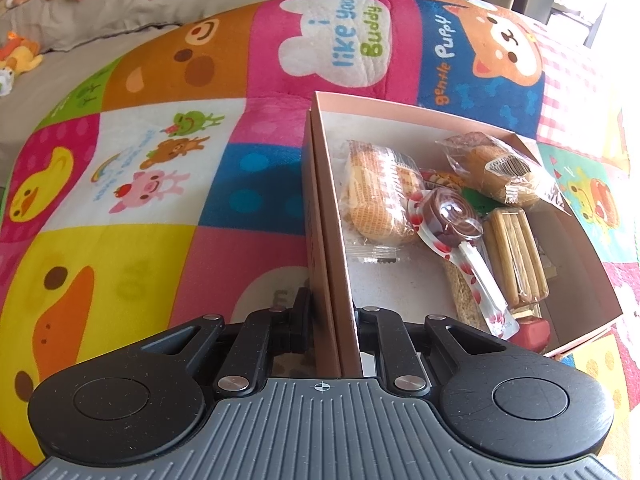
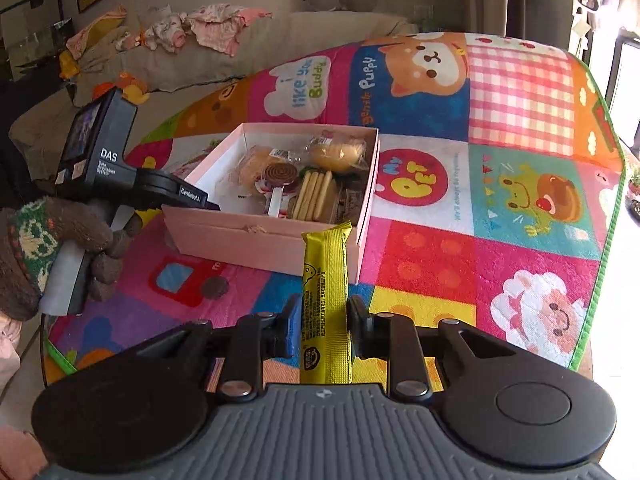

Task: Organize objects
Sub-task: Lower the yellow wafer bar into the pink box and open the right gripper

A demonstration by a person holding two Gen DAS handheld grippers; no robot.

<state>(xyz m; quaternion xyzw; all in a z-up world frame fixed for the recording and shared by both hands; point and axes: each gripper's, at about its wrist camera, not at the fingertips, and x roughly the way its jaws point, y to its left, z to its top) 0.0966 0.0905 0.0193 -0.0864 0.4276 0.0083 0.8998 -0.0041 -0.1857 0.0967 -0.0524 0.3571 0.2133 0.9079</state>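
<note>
Right claw (image 2: pixel 324 330) clenched on yellow snack bar (image 2: pixel 326 304), pink box (image 2: pixel 240 236) of wrapped snacks just ahead, left claw (image 1: pixel 332 320) clamped on box wall, swirl lollipop (image 1: pixel 450 214) beyond, sofa (image 2: pixel 280 40) behind cartoon mat (image 2: pixel 520 200).

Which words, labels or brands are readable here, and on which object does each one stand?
"i like you Buddy": play mat, white bear patch.
"gentle Puppy": mat, blue patch.
"My PET": mat, red circle.
"DAS": left claw housing.
"GenRobot.AI": left claw arm.
Yellow snack bar print, bun wrapper barcode digits: unreadable.

One pink box (image 2: pixel 256 236), one yellow snack bar (image 2: pixel 325 304) (upright), two grippers, one mat (image 2: pixel 520 208).
</note>
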